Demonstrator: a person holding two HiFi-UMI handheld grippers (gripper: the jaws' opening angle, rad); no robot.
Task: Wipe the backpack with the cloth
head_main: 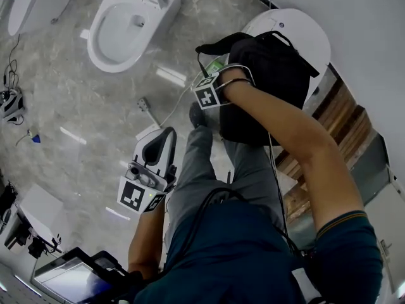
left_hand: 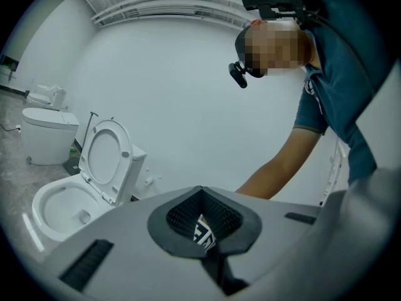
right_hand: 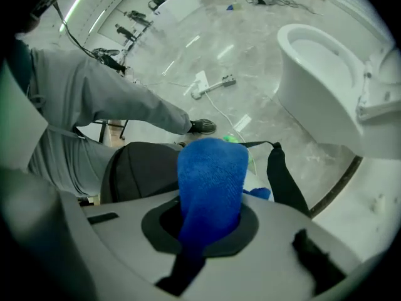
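Observation:
A black backpack [head_main: 272, 87] lies on the closed white lid of a toilet [head_main: 310, 33] at the upper right of the head view. My right gripper [head_main: 214, 81] is at the bag's left side, shut on a blue cloth [right_hand: 210, 180]. In the right gripper view the cloth stands up between the jaws, with the backpack [right_hand: 135, 171] and one of its straps [right_hand: 285, 177] just beyond. My left gripper [head_main: 166, 137] hangs low over the floor, apart from the bag. Its jaws [left_hand: 202, 192] meet at the tip with nothing between them.
An open white toilet [head_main: 120, 24] stands on the marble floor at upper left. A power strip [head_main: 144, 104] and its white cable lie between the toilets. Wooden slats [head_main: 335, 128] run along the right wall. A screen [head_main: 69, 277] sits at lower left.

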